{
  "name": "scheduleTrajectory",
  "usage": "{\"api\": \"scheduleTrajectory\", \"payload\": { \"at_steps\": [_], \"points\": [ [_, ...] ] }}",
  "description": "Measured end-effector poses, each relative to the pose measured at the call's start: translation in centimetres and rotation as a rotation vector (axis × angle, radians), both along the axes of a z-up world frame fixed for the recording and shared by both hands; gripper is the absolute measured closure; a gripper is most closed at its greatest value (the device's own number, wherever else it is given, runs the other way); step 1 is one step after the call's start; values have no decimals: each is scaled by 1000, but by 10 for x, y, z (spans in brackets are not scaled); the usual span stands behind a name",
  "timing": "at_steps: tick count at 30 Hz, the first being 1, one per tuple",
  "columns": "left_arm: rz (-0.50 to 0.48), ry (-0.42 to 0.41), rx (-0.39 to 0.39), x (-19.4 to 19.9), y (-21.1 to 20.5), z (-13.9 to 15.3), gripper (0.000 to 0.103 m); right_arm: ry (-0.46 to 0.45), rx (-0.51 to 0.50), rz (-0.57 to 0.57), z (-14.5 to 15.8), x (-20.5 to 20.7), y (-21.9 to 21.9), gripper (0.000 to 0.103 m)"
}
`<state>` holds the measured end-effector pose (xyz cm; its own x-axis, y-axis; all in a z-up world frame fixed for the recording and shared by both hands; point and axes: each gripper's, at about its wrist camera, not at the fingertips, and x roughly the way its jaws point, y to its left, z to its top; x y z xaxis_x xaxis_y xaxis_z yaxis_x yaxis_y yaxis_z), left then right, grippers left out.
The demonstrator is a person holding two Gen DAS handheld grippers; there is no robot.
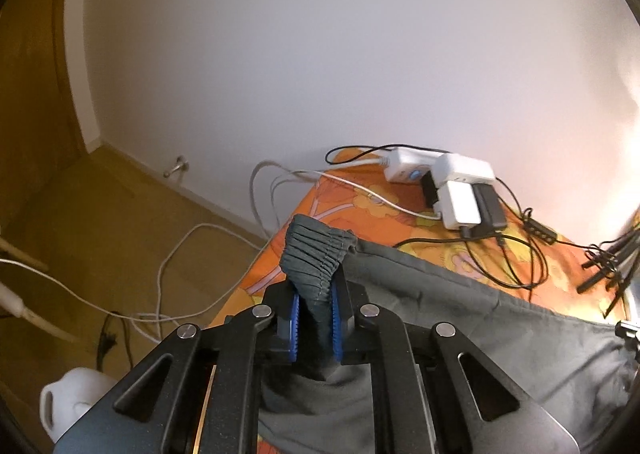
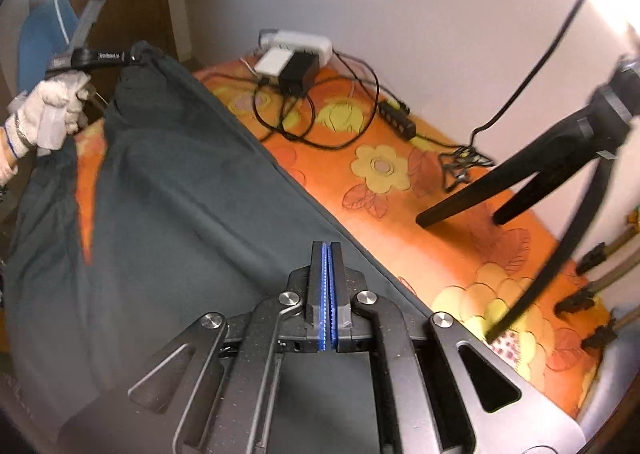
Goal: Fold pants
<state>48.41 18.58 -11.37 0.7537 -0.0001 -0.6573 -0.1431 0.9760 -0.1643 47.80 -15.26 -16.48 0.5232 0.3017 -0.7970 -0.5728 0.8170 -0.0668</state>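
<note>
Dark grey pants (image 2: 168,189) lie spread over an orange flowered cloth (image 2: 400,173). My left gripper (image 1: 315,308) is shut on the gathered elastic waistband (image 1: 316,250) and holds it raised above the table's left edge. From the right wrist view the left gripper (image 2: 134,55) shows at the far left, in a gloved hand (image 2: 48,113). My right gripper (image 2: 327,250) has its blue pads pressed together over the pants; I cannot tell whether any cloth is between them.
A white power strip with chargers (image 1: 452,189) and tangled black cables (image 2: 320,109) lie at the table's back by the white wall. A black tripod (image 2: 540,181) stands on the right. White cables (image 1: 168,266) trail on the floor to the left.
</note>
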Motion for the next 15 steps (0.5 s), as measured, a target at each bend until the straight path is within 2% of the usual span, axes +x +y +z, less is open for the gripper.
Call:
{"api": "scheduleTrajectory", "payload": {
  "at_steps": [3, 6, 7, 8, 9, 10, 15],
  "points": [
    [-21, -13, 0, -13, -1, 10, 93, 2, -33, 19, 4, -8, -4, 101],
    [-31, -34, 0, -24, -1, 19, 93, 35, -18, -16, 0, 0, -13, 100],
    [-32, -42, 0, -27, -2, 21, 93, 52, -11, -12, -2, 4, -14, 90],
    [-43, -31, -1, -30, -3, 24, 93, 62, -10, -10, -5, 7, -15, 65],
    [-49, -32, 7, -30, -5, 26, 93, 57, -20, -4, -9, 12, -14, 49],
    [-57, -39, 23, -32, -7, 29, 93, 45, -33, 3, -12, 15, -13, 29],
    [-73, -80, 59, -44, -13, 38, 93, 74, -86, 22, -37, 42, -9, 28]
  ]
}}
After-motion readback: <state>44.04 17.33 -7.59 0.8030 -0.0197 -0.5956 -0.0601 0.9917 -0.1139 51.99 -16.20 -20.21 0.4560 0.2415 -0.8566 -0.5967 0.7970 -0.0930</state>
